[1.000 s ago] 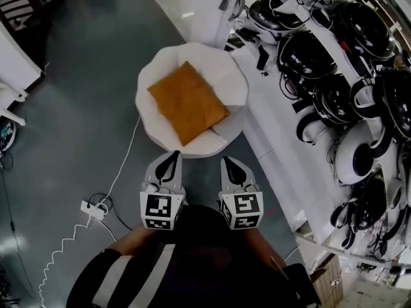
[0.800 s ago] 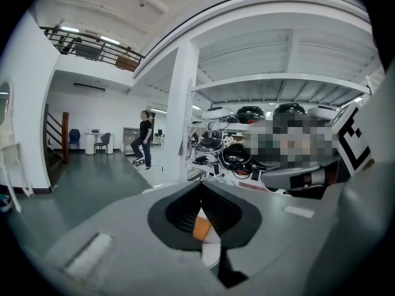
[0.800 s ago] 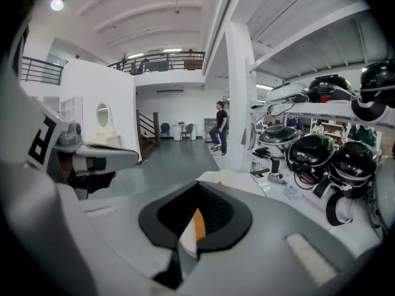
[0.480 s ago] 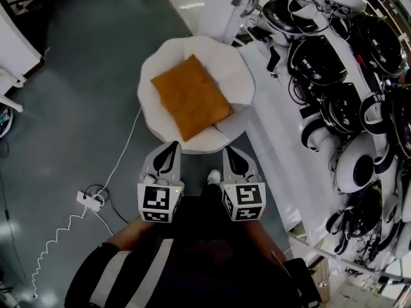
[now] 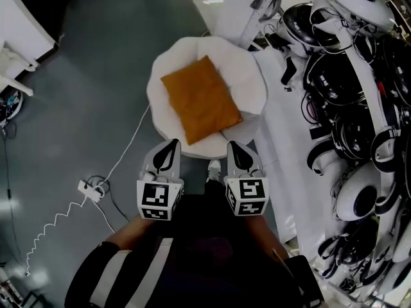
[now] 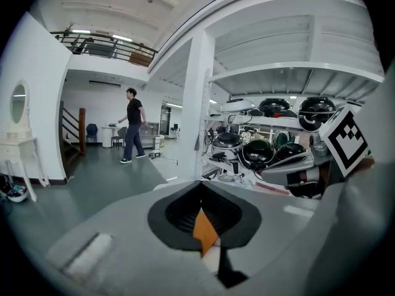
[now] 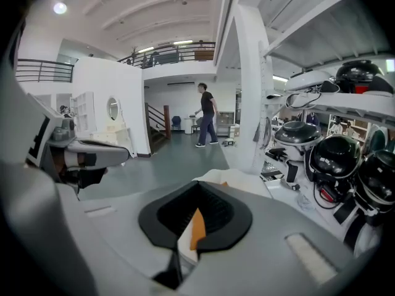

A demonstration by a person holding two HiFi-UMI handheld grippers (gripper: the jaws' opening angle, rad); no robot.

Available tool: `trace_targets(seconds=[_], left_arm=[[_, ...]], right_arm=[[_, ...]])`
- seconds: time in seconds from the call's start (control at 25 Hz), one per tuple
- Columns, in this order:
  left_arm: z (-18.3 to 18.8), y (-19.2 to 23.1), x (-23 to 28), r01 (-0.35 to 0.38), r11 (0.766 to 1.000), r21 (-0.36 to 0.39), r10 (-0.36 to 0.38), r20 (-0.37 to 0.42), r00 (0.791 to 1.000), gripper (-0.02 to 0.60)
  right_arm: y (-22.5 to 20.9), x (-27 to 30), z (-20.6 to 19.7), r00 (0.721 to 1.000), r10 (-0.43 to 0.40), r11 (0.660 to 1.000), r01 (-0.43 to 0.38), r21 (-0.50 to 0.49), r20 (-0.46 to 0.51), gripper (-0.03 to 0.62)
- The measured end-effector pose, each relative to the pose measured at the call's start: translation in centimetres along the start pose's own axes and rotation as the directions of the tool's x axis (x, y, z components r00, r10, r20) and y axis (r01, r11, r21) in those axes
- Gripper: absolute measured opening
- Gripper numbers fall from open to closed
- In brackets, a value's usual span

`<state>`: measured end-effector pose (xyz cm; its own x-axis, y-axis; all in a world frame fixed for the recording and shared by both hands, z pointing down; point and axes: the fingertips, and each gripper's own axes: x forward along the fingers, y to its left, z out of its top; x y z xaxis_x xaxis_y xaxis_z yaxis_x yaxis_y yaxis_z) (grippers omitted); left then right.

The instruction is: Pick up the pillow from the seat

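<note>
Hands hold the two tools side by side and low in the head view, both angled forward and a little downward, marker cubes nearest the body and a striped sleeve (image 5: 128, 268) behind the left one. The left tool (image 5: 171, 149) is clenched with nothing in it, and so is the right tool (image 5: 234, 149); each tool's own view shows its jaws pressed together, with only a sliver of orange seen through the notch ahead. That orange is the pillow (image 5: 200, 99), which lies flat and cornerwise on the round white seat (image 5: 250, 85), untouched by either tool. Both tips sit just at the seat's near edge, one toward each side of the pillow's nearest corner (a light shoe (image 5: 214, 169) shows on the floor between them). To the right, close against the seat, runs a long white desk (image 5: 282, 153) crowded with black and white rounded headgear (image 5: 334, 76) and tangled leads. On the grey floor (image 5: 77, 95) to the left, a white cable (image 5: 128, 147) trails from the seat's base to a power strip (image 5: 90, 190). Farther off, in the left gripper view, a person (image 6: 132, 126) walks across the hall beyond a white pillar (image 6: 196, 103).
</note>
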<state>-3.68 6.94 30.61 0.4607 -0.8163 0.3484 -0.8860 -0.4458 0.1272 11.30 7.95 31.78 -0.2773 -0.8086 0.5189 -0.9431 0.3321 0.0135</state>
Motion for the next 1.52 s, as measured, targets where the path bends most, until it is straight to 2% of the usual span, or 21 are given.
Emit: trace_targets(seconds=[0.28, 0.52, 0.92, 1.12, 1.32, 1.52], left_arm=[[-0.6, -1.2, 5.7, -0.034, 0.997, -0.070, 0.030, -0.057, 0.998, 0.005], [-0.6, -1.5, 10.1, -0.104, 0.989, -0.102, 0.094, -0.096, 0.991, 0.005], [-5.4, -2.0, 15.0, -0.217, 0.965, -0.147, 0.190, -0.176, 0.966, 0.006], [-8.7, -0.1, 17.5, -0.236, 0.952, -0.193, 0.190, -0.228, 0.955, 0.006], [-11.4, 3.1, 21.2, -0.200, 0.965, -0.172, 0.152, -0.258, 0.954, 0.032], [-16.1, 5.5, 24.6, -0.188, 0.965, -0.185, 0.119, -0.330, 0.936, 0.049]], right_arm=[[-5.3, 4.3, 0.0, 0.997, 0.061, 0.998, -0.063, -0.028, -0.057, 0.003], [-9.1, 8.5, -0.3, 0.988, 0.120, 0.992, -0.124, -0.036, -0.097, 0.003], [-13.9, 14.5, -3.8, 0.964, 0.172, 0.979, -0.190, -0.073, -0.204, 0.003], [-13.8, 17.6, -6.0, 0.948, 0.168, 0.977, -0.198, -0.084, -0.272, 0.003], [-13.0, 20.9, -8.8, 0.927, 0.163, 0.973, -0.208, -0.102, -0.337, 0.003], [-13.2, 24.9, -11.9, 0.907, 0.150, 0.978, -0.196, -0.079, -0.393, 0.003]])
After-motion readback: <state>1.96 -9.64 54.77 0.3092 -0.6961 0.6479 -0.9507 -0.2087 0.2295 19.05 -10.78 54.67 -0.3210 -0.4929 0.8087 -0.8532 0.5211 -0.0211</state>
